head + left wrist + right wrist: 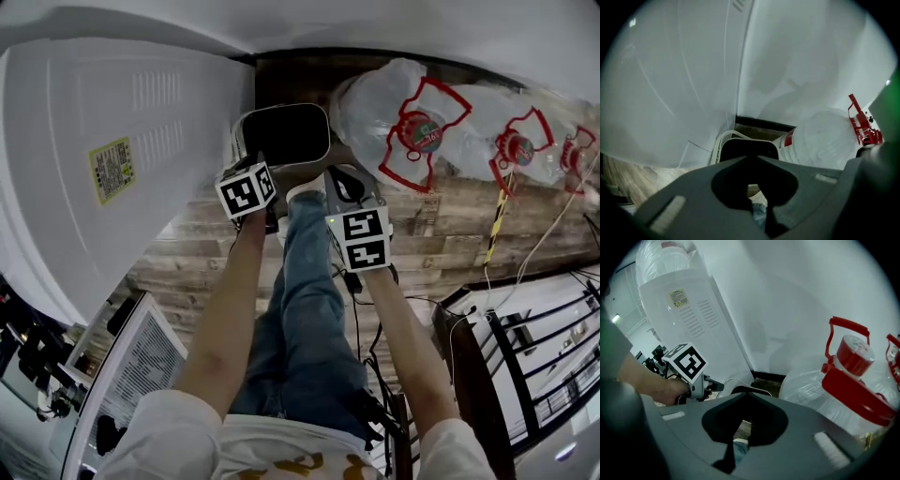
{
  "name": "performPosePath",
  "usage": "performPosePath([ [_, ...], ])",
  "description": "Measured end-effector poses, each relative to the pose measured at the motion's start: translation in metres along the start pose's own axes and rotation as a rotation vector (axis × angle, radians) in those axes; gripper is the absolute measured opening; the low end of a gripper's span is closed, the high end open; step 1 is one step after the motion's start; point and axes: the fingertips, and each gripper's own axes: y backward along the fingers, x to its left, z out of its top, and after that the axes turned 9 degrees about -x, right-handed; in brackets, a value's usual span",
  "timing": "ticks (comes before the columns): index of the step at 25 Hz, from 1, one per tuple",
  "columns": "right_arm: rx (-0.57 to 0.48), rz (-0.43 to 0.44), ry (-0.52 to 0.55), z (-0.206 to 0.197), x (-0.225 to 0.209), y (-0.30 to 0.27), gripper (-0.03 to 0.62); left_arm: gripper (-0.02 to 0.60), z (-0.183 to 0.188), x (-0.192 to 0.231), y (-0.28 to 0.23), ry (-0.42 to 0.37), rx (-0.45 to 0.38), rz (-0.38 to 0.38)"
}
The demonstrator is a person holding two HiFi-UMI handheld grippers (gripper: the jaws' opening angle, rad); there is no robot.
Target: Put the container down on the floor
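Wood planks covered the floor up to a white wall with a dark baseboard. At far left stood a white dispenser; the head view showed its yellow label and vents from above, while the right gripper view alone showed a bottle on top of it. Next to it, low in the corner by the baseboard, was the container, dark inside with a pale rim; no view showed whether it rested on the planks. The left gripper had its jaws pressed together with no gap, the tips right at the container's near rim; whether they pinched that rim I could not tell. Only the right gripper view showed this gripper from the side, with a hand around it and its dark tip reaching the pale rim. The head view showed jeans and a shoe between the two grippers. The right gripper also had its jaws closed tip to tip, pointing at the container's near right corner. Farthest right lay clear jugs with red handles, close beside the container; the red cap showed plainly only in the right gripper view.
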Motion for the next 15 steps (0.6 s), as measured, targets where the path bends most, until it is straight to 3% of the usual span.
performPosePath([
  [10,-0.036,-0.029,0.002,0.023,0.002,0.024,0.028,0.0,0.032,-0.021,0.037,0.011,-0.069,-0.099],
  [15,-0.062,-0.039,0.013,0.044,0.007,0.035,0.028,0.0,0.046,-0.044,0.058,-0.11,-0.09,-0.167],
])
